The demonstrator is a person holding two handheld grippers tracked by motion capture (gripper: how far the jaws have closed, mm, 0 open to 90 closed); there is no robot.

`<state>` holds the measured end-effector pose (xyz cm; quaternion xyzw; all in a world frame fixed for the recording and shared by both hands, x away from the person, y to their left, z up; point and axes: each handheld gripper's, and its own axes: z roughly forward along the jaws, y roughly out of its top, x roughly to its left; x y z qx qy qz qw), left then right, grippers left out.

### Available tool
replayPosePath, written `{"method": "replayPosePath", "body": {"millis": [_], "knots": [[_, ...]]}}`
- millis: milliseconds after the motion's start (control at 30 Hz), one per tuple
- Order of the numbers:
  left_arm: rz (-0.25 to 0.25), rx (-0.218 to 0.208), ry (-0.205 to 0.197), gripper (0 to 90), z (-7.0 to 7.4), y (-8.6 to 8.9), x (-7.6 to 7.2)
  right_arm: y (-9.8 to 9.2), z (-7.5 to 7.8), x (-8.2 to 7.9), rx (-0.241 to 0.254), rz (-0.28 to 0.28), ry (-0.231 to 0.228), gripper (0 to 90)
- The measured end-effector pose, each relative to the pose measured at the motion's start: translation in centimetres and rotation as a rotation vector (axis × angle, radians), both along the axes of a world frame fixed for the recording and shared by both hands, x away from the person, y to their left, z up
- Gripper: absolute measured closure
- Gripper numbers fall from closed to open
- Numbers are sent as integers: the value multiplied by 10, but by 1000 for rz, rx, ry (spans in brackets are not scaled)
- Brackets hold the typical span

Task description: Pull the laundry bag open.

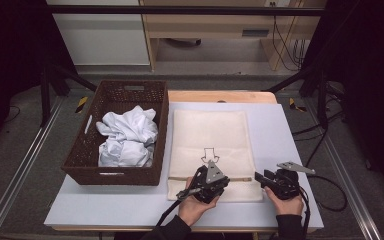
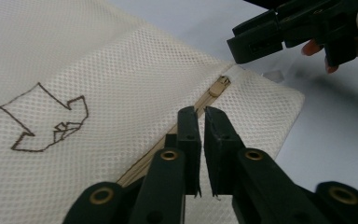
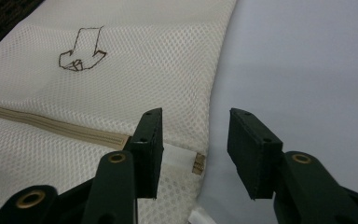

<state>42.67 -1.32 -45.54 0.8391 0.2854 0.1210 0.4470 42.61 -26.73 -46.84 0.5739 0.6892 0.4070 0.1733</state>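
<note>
A cream mesh bag (image 1: 210, 130) with a brown arrow outline lies flat on the white table (image 1: 280, 130). A tan zipper runs across its near end, and the zipper pull (image 2: 221, 85) sits close to the bag's right edge. My left gripper (image 1: 223, 180) (image 2: 202, 112) rests on the zipper line just short of the pull, its jaws shut on the mesh there. My right gripper (image 1: 256, 177) (image 3: 196, 116) is open, its jaws straddling the bag's near right corner by a small tag (image 3: 197, 163). The right gripper (image 2: 256, 44) hovers just beyond the pull in the left gripper view.
A dark wicker basket (image 1: 82, 150) holding a crumpled white cloth (image 1: 127, 137) stands against the bag's left side. Bare white table lies to the right of the bag and along the near edge. Metal frame rails run down both sides.
</note>
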Motion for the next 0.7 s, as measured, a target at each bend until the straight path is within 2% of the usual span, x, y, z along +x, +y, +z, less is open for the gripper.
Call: {"method": "replayPosePath", "body": {"millis": [100,167,200,233,267,467,700], "knots": [[-10,25,7,890,-6,-9,0,0,-2,-1,3,-6,17,589],[-18,22,24,891,-10,-15,0,0,-2,-2,7,-7,20,609],[-21,30,20,892,-11,-18,1,1,-5,-2,8,-6,39,623],[-20,33,19,892,-13,-20,1,1,-5,-2,8,-6,39,623],[-26,32,29,891,-16,-25,3,2,-7,-1,-4,-1,50,630],[-29,41,57,891,-28,-34,5,2,-10,1,-2,2,65,637],[-29,48,67,890,-31,-36,6,4,-13,2,7,10,88,694]]}}
